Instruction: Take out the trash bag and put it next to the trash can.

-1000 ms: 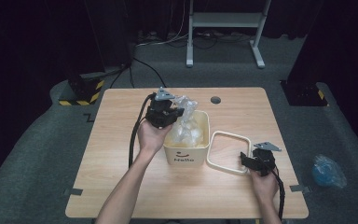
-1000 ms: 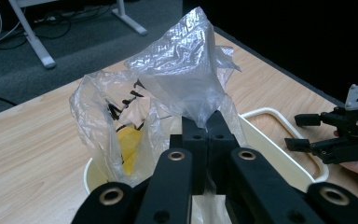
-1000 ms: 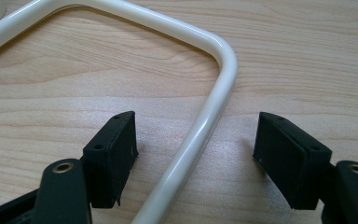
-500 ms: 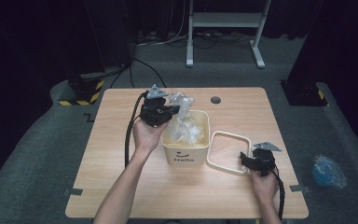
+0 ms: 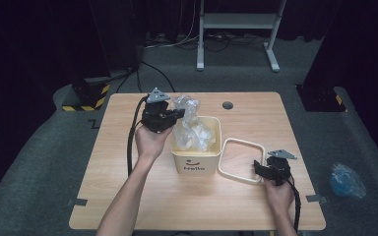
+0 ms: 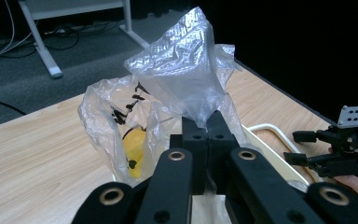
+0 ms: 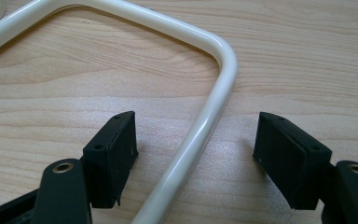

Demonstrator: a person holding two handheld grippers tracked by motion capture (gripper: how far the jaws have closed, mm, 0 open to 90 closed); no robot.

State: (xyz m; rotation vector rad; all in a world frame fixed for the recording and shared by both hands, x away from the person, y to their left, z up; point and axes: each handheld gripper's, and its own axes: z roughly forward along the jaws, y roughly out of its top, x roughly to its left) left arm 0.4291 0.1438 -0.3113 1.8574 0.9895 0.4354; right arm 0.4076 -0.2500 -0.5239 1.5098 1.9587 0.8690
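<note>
The left gripper [image 6: 207,135] is clamped on the plastic bag [image 6: 177,79] above the bin [image 5: 197,157]; beside the bin, the right gripper [image 7: 196,149] stands open astride the ring [image 7: 209,116].

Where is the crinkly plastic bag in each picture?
High view: the plastic bag sticks up from the cream bin, left of middle, pinched by the left gripper.
Left gripper view: the bag rises in the middle, above the shut jaws.
Right gripper view: no bag here; the right gripper straddles the frame.
Shared landmark: the cream frame on the table.
</note>
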